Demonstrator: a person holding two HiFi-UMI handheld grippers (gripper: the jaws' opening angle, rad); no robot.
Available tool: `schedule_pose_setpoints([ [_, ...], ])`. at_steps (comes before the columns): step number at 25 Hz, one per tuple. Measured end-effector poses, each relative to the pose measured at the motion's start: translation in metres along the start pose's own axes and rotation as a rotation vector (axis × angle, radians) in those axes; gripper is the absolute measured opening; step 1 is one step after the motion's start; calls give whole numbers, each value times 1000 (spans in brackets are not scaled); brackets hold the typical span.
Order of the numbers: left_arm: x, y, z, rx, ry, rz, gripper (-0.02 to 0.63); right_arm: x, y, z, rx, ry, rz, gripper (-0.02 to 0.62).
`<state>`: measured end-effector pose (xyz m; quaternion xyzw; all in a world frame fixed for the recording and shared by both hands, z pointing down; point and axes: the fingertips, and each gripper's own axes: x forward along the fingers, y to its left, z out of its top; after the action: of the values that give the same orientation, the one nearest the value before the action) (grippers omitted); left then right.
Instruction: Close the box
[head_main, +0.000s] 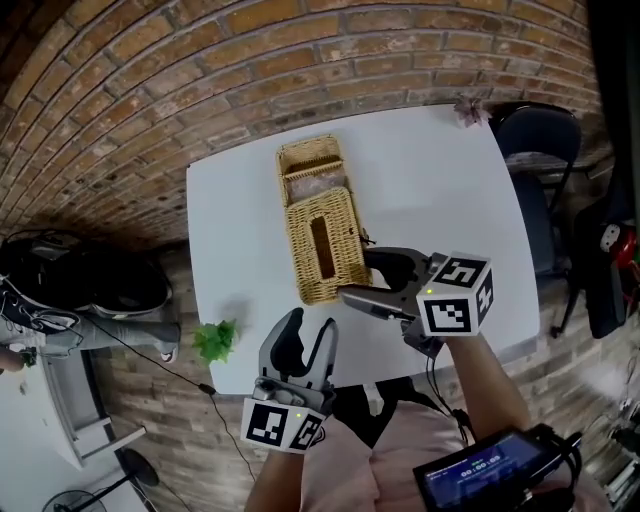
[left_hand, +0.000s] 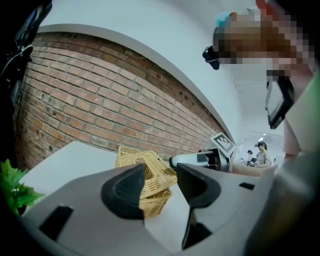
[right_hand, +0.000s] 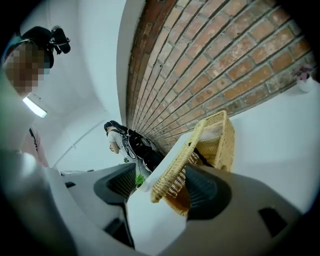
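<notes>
A wicker box stands on the white table, its far part uncovered. Its slotted wicker lid lies tilted over the near part. My right gripper is open at the lid's near right corner. In the right gripper view the lid's rim runs between the wide jaws of that gripper, close to the right pad and far from the left one. My left gripper hangs open off the table's near edge, nothing in it. The left gripper view shows the box beyond that gripper.
A small green plant sits by the table's near left corner. A dark chair stands to the right, and bags lie on the floor at left. A brick wall runs behind the table. A small pink thing sits at the far right corner.
</notes>
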<state>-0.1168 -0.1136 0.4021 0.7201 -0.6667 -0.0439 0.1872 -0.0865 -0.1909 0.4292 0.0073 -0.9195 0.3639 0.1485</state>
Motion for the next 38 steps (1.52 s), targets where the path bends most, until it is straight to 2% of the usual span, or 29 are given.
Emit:
schedule_pose_setpoints([
  [12, 1, -4, 3, 5, -15, -17, 206, -23, -37, -24, 17, 5, -164, 307],
  [16, 2, -9, 11, 2, -39, -18, 206, -34, -31, -21, -3, -16, -182, 307],
  [19, 5, -14, 29, -3, -87, -19, 206, -46, -19, -5, -40, -66, -189, 307],
  [22, 8, -22, 59, 37, -152, 3, 206, -63, 1, 23, -117, -148, -221, 288],
  [24, 8, -30, 83, 84, -191, 33, 194, -76, 18, 42, -204, -201, -275, 266],
  [28, 3, -47, 135, 168, -276, 93, 131, -100, 54, 77, -402, -292, -417, 144],
  [30, -1, -54, 155, 212, -303, 145, 84, -109, 72, 90, -477, -332, -457, 58],
  [32, -3, -58, 170, 246, -318, 192, 33, -116, 89, 100, -534, -368, -479, 2],
  [38, -13, -77, 201, 327, -366, 234, 20, -138, 123, 122, -658, -459, -530, 0],
])
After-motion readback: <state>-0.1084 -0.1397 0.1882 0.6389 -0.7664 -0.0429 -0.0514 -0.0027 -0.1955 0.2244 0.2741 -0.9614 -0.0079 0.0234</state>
